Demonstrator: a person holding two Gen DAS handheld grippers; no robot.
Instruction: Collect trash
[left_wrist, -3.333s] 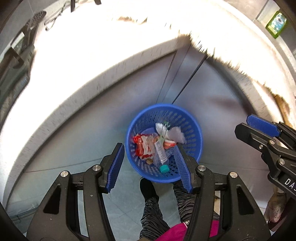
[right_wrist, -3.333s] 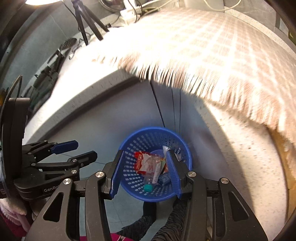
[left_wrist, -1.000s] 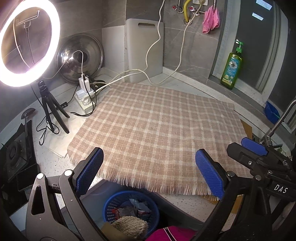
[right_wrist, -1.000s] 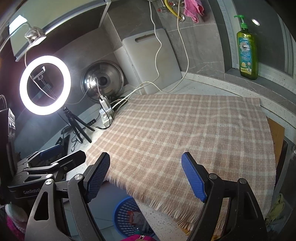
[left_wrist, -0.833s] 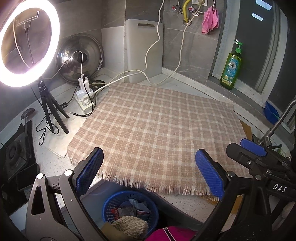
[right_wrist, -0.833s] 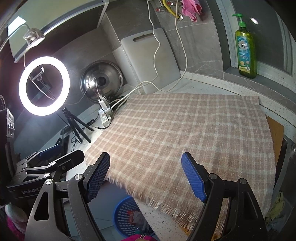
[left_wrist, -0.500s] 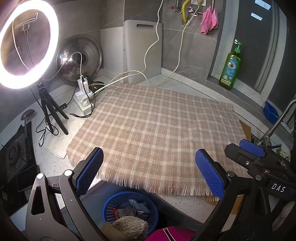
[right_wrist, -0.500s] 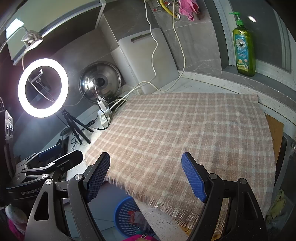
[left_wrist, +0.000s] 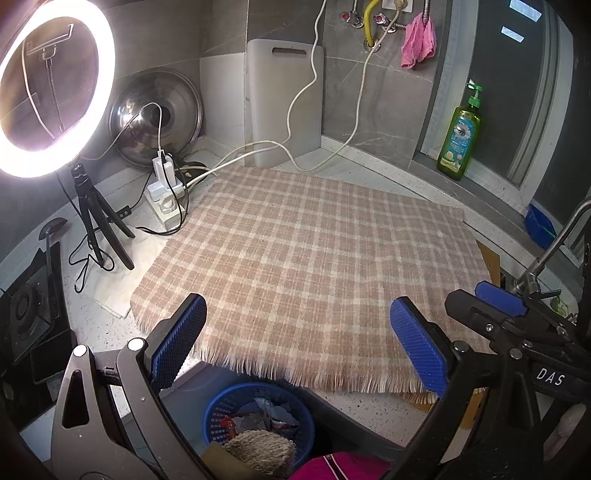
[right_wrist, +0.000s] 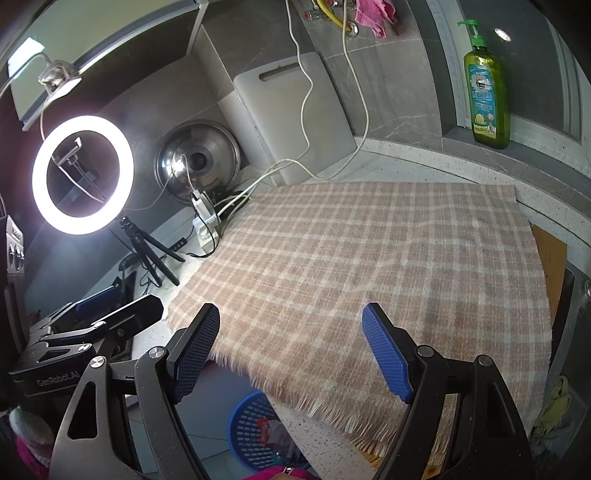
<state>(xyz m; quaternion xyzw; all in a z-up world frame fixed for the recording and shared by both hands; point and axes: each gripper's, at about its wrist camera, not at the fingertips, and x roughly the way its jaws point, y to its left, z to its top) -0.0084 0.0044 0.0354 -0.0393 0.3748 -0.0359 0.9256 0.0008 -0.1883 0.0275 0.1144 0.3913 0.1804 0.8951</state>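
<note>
A kitchen corner with grey marbled wall tiles and a pale speckled countertop (left_wrist: 373, 173). A tan plaid cloth (left_wrist: 314, 258) with a fringed edge covers most of the counter. A lit ring light (left_wrist: 51, 88) on a small black tripod stands at the left. Against the wall lean a white cutting board (left_wrist: 284, 103) and a steel pot lid (left_wrist: 159, 118). A green soap bottle (left_wrist: 460, 136) sits on the sill of a dark window, and a pink rag (left_wrist: 419, 40) hangs above.
</note>
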